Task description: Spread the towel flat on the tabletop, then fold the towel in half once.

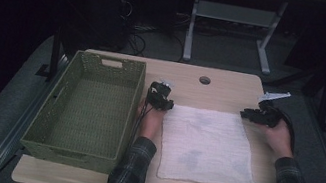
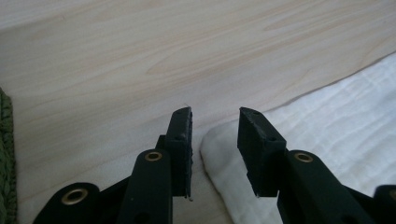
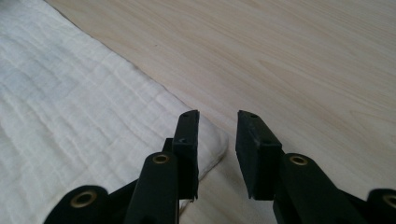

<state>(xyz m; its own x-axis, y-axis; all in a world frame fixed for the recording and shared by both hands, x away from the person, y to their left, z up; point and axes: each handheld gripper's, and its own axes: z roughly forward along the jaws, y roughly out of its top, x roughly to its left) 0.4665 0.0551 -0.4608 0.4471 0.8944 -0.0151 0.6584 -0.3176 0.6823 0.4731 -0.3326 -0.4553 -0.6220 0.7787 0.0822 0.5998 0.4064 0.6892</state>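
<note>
At the white cloth's [image 1: 207, 147] far corners, both claws [image 2: 215, 140] [image 3: 217, 140] stand partly open, gripping nothing.

The green basket [image 2: 5, 154] was cut off at nine o'clock in the left gripper view. The white cloth [image 3: 70, 112] ran past the nine o'clock edge in the right gripper view. Both sleeves [image 1: 128, 177] were cropped at six o'clock in the high view.

A cloth [image 1: 208, 147] is laid flat on the surface [image 1: 232, 88], right of centre. A basket [image 1: 43, 124] is placed at its left, apparently just apart. A gripper is stationed at each far corner: left gripper [image 1: 163, 102], right gripper [image 1: 248, 113].
</note>
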